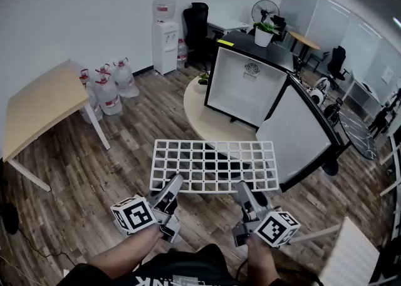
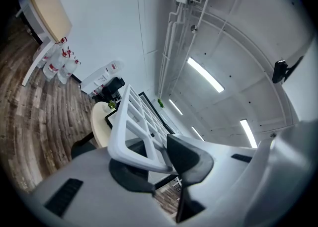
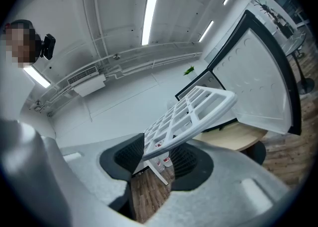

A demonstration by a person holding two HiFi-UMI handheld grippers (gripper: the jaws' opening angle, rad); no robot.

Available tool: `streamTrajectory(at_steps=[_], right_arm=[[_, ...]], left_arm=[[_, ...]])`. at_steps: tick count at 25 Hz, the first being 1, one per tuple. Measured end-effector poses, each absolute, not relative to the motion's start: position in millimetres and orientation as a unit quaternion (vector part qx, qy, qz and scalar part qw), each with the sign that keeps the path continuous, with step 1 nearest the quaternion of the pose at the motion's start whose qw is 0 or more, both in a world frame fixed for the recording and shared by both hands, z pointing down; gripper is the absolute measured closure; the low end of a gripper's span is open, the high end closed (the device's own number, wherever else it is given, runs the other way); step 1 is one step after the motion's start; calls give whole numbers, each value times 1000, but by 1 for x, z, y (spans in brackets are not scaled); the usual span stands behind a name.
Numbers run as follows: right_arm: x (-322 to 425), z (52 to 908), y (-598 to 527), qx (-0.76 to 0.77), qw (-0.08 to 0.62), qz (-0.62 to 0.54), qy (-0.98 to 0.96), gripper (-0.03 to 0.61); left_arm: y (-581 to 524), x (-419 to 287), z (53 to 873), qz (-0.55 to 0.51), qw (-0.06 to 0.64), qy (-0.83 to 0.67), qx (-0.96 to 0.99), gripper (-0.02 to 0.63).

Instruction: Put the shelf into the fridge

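Your left gripper (image 1: 173, 183) clenched on near edge of white grid shelf (image 1: 213, 164), left of centre. Your right gripper (image 1: 242, 188) clenched on same edge, right of centre. Shelf roughly level in air, on near side of round table (image 1: 203, 116), short of mini fridge (image 1: 247, 84). Fridge door (image 1: 301, 134) open, swung to right; cavity looks bare. Done: shelf in grasp, door open. Left: you carry shelf far, line up with cavity, slide in, release.

The shelf (image 1: 213, 166) is a white grid. The fridge (image 1: 244, 87) is black outside and white inside. The round bench (image 1: 203, 116) is pale beige, and the floor (image 1: 119, 159) is brown wood-grain planks. The left tongs (image 1: 175, 183) and right tongs (image 1: 242, 189) are grey, each with a black-and-white marker cube.
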State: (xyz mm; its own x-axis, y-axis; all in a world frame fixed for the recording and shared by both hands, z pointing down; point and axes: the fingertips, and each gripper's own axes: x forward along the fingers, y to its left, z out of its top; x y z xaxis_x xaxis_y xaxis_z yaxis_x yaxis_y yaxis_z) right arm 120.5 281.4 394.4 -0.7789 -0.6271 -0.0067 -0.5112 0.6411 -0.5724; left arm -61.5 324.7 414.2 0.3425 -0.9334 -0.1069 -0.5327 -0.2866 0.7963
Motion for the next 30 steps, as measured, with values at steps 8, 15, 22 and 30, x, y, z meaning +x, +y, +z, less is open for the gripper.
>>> streamTrajectory(at_steps=[8, 15, 22, 30], right_arm=[[98, 392, 265, -324, 97, -274, 900, 424], [77, 405, 217, -316, 99, -284, 900, 423], [62, 416, 162, -317, 104, -296, 895, 423], [60, 414, 86, -321, 106, -306, 890, 425]], left_arm=[[306, -84, 416, -298, 349, -484, 745, 526], [262, -102, 426, -284, 361, -493, 739, 526], [205, -120, 432, -274, 361, -498, 739, 526], [127, -121, 425, -259, 370, -496, 742, 526]])
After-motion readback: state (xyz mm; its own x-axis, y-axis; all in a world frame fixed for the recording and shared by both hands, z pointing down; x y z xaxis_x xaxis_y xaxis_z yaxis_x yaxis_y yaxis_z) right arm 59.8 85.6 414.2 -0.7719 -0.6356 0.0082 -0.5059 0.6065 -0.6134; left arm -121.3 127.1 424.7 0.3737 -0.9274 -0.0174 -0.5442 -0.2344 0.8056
